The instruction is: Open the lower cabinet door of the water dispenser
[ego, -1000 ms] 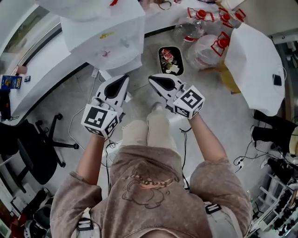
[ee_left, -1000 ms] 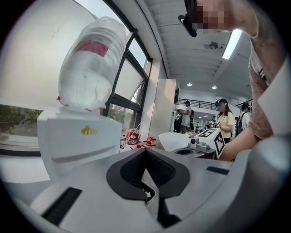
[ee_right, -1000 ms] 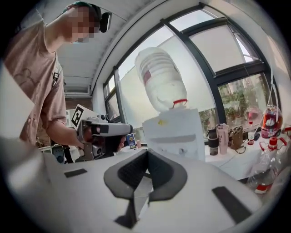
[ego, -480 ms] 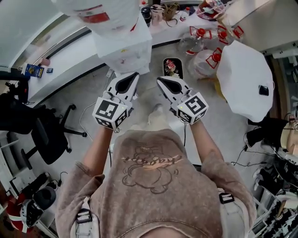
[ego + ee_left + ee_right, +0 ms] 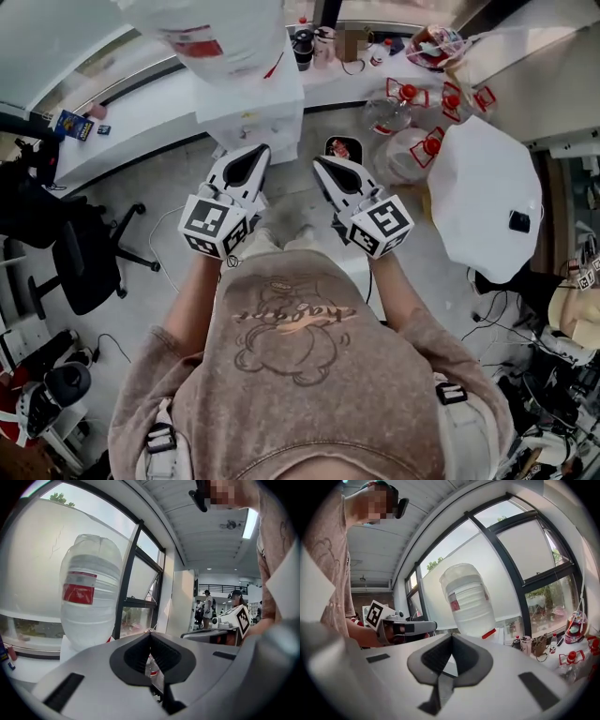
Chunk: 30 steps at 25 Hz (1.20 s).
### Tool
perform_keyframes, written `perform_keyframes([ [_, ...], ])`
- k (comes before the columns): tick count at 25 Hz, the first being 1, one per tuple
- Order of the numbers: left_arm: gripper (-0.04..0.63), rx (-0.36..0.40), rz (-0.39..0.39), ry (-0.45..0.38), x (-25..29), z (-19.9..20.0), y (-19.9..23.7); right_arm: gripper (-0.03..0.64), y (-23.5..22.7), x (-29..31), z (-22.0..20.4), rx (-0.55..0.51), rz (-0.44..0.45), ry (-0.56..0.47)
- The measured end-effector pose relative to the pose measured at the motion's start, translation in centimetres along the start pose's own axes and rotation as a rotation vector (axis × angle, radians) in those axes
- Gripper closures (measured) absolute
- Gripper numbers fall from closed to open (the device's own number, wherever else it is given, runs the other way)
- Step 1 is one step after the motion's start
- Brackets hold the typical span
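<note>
- The left tongs (image 5: 150,635) are closed: in the left gripper view the two tips meet, with nothing held in the dark hollow behind them.
- The right tongs (image 5: 451,637) are closed in the same way, tips touching and nothing between them.
- In the head view both tongs are held side by side in front of the person's chest, near each other but apart, tips pointing forward at the water dispenser (image 5: 249,105).
- Each tongs carries its marker cube at the rear, next to the hand.
- The water dispenser is a white box just ahead of the tips, against the curved white surface (image 5: 131,111) under the window.
- A large clear water bottle (image 5: 89,603) with a red label stands inverted on the dispenser.
- The lower cabinet door is not visible from above, and neither gripper view looks low enough to show it; I cannot tell whether it is open or shut.
- Neither tongs touches the dispenser.
- On the floor right of the dispenser lie a dark tray (image 5: 340,148) and clear water jugs (image 5: 405,105) with red caps.
- Further right is a white rounded surface (image 5: 483,178) bearing a small black object (image 5: 518,222).
- A black office chair (image 5: 80,258) stands to the left.
- A blue box (image 5: 72,124) lies on the curved surface.
</note>
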<state>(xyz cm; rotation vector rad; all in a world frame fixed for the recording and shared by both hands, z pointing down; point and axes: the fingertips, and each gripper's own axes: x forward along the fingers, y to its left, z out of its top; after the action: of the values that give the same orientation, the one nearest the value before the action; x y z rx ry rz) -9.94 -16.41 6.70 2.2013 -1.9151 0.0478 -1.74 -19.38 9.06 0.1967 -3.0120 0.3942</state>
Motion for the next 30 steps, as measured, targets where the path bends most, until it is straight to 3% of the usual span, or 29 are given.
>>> perform_keyframes([
  [12,0.583,0.033,-0.033,-0.027,-0.6,1.0,2.2,0.611,-1.0,1.8,2.6,-0.091,-0.141,-0.061],
  [20,0.583,0.06,-0.016,-0.051,0.2,0.2,3.2,0.611,-1.4,2.4,1.3,-0.098,-0.151,-0.073],
  [30,0.583,0.031,0.005,-0.066,0.1,-2.2,4.0,0.612,-2.1,3.0,-0.8,-0.072,-0.179,-0.074],
])
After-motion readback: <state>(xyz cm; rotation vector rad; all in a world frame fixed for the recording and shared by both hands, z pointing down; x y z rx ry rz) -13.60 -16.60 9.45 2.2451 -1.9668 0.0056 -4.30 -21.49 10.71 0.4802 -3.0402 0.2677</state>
